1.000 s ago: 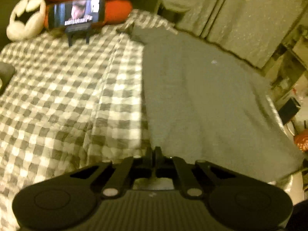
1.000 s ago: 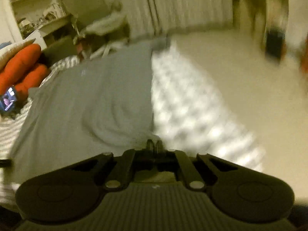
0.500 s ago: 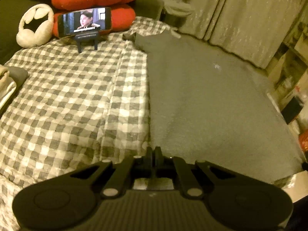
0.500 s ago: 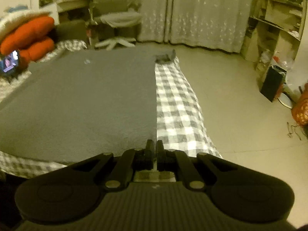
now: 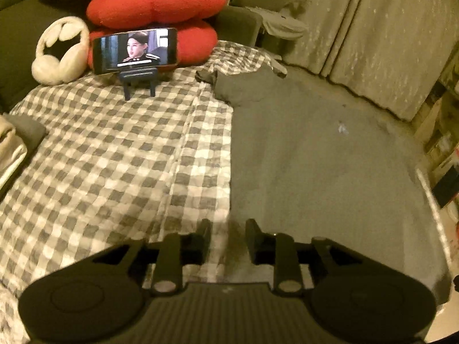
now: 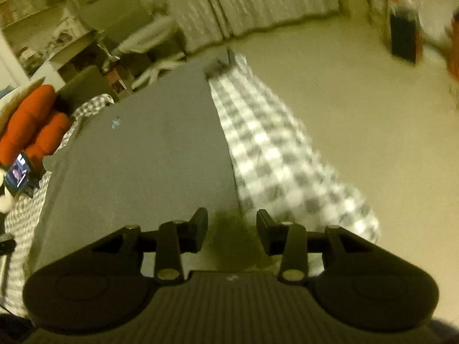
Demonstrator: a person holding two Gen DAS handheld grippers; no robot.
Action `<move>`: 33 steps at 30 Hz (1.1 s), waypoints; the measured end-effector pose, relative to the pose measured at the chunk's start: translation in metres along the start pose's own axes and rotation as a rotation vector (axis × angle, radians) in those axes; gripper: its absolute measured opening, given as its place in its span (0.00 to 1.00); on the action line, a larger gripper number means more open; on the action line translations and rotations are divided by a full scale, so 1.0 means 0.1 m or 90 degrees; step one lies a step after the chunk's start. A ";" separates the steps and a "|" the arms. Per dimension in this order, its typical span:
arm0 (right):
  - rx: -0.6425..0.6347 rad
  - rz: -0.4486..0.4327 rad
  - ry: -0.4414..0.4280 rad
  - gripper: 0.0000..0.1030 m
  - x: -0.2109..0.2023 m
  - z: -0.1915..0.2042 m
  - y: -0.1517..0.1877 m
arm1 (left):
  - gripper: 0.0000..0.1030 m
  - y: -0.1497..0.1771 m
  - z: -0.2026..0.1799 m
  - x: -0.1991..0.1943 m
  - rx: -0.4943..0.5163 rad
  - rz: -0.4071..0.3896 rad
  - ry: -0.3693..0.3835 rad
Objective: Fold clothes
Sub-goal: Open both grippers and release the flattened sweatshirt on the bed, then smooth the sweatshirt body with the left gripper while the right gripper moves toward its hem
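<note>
A large dark grey garment lies spread flat over the right part of a checked bed cover. My left gripper is open just above the garment's near left corner, nothing between its fingers. In the right wrist view the same grey garment fills the left half, its straight right edge running along the checked cover. My right gripper stands open over the garment's near right corner, holding nothing.
At the bed's head a phone on a stand plays video in front of red cushions, beside white earmuffs. Folded items lie at the left edge. Curtains and bare floor lie beyond.
Both grippers were shut on the garment's near corners, pulling it flat across the bed; both have now opened and let the cloth go.
</note>
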State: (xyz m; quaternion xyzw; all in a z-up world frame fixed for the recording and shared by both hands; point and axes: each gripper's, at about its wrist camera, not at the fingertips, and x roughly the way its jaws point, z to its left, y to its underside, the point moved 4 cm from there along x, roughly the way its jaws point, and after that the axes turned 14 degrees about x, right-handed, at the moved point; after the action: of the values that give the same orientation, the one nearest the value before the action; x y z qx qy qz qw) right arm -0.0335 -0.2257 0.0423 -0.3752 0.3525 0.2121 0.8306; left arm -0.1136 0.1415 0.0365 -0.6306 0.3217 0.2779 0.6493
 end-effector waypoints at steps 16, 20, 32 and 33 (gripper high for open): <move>0.065 -0.012 -0.022 0.47 -0.09 -0.28 0.14 | 0.46 0.31 0.02 -0.02 0.068 0.026 0.043; 0.034 0.004 -0.028 0.47 -0.06 -0.25 0.22 | 0.55 0.30 -0.21 0.11 0.145 0.037 0.035; -0.080 -0.072 -0.049 0.06 -0.50 -0.04 0.26 | 0.04 0.18 -0.09 -0.12 0.154 -0.006 0.064; -0.096 -0.091 -0.051 0.06 -0.60 0.01 0.24 | 0.04 0.17 -0.08 -0.18 0.153 -0.012 0.066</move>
State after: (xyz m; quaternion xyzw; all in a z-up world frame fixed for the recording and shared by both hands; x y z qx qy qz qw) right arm -0.0878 -0.2149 0.0756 -0.4519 0.2742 0.1930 0.8266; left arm -0.1385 0.1352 0.0392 -0.5646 0.3797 0.1980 0.7056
